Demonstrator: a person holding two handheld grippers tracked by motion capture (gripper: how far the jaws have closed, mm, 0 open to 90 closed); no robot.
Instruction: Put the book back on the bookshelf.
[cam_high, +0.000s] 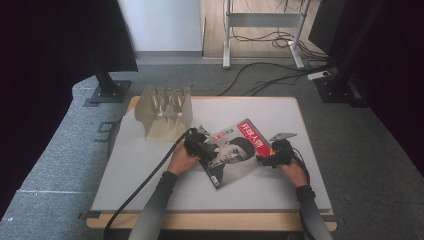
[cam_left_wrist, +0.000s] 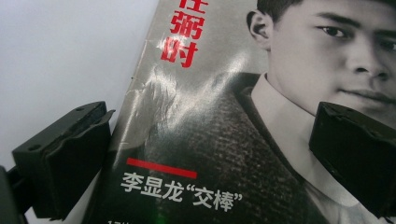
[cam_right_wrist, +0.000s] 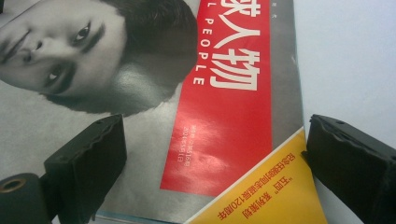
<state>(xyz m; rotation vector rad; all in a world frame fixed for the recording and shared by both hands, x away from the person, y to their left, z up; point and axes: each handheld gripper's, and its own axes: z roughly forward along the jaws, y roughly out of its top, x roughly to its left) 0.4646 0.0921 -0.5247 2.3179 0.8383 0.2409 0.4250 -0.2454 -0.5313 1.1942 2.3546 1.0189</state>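
My two forearms come in at the bottom of the high view, one hand on each tool, and both meet at the magazine (cam_high: 233, 152), which lies flat and skewed on the white tabletop (cam_high: 150, 175), a little right of centre. The left gripper (cam_high: 204, 150) hangs over the magazine's left edge with its fingers (cam_left_wrist: 65, 158) spread wide: one sits off the cover over bare tabletop, the other above the printed collar. The right gripper (cam_high: 268, 158) is likewise released, its fingers (cam_right_wrist: 88, 163) straddling the corner where the red title band meets the yellow flash, one over the cover and one beyond the edge. Nothing is pinched yet. To lift cleanly, I judge that I should slide one finger under the edge on each side, close both together, and keep the pull level so the glossy cover does not crease. The clear slotted rack (cam_high: 165, 111) stands at the far left of the tabletop, well apart.
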